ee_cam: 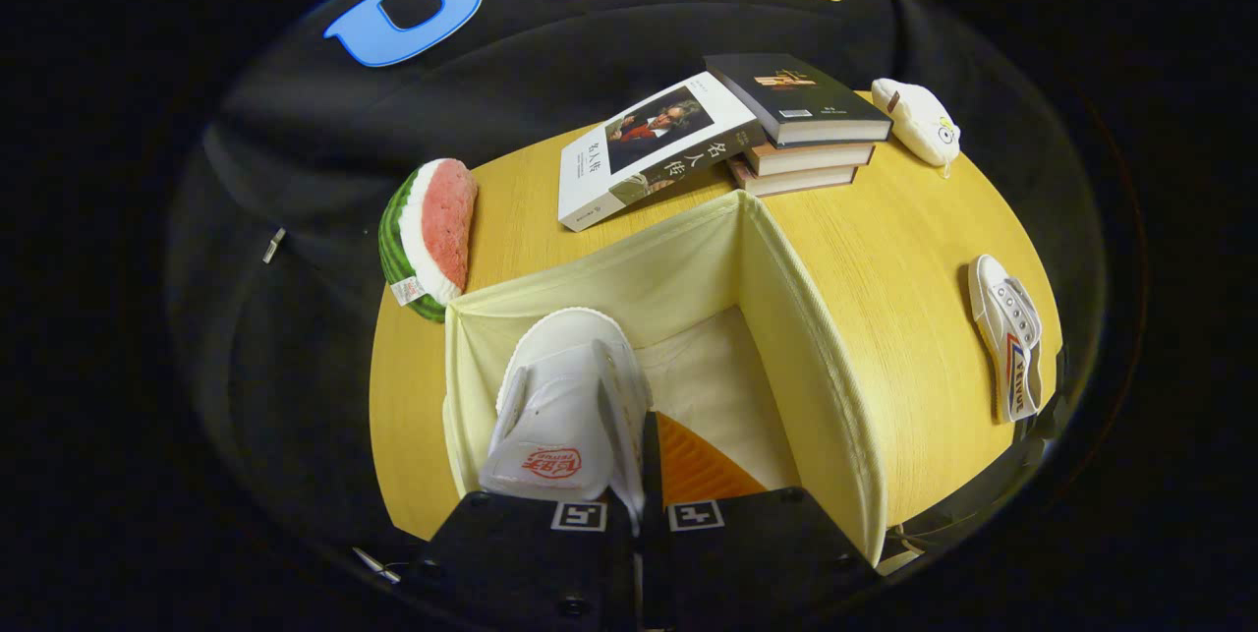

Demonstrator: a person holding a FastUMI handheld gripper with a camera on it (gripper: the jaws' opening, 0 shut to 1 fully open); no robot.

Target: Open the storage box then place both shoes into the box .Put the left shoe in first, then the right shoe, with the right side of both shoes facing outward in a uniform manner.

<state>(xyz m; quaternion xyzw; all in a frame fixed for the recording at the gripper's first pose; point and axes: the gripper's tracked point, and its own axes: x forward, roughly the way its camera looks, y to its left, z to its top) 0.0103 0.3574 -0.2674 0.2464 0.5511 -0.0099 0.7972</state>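
Nearest to us, the tool is pinching the side wall of a white canvas shoe, its two fingers closed on that thin wall with almost no gap between them. We are holding this shoe toe-forward over the open cream fabric storage box, against the box's left wall; whether its sole is touching the box floor we cannot tell. We are judging this to be the first shoe going in, so the box-opening step looks done and the first placement is under way.

Well to the right, the second white shoe is lying on its side on the yellow counter, near the counter's right edge. Beyond the box, books are stacked, with a watermelon-slice toy to the far left and a small white pouch to the far right.

Next, we are expecting to lower the held shoe until it rests inside, part the fingers, then travel right for the other shoe.
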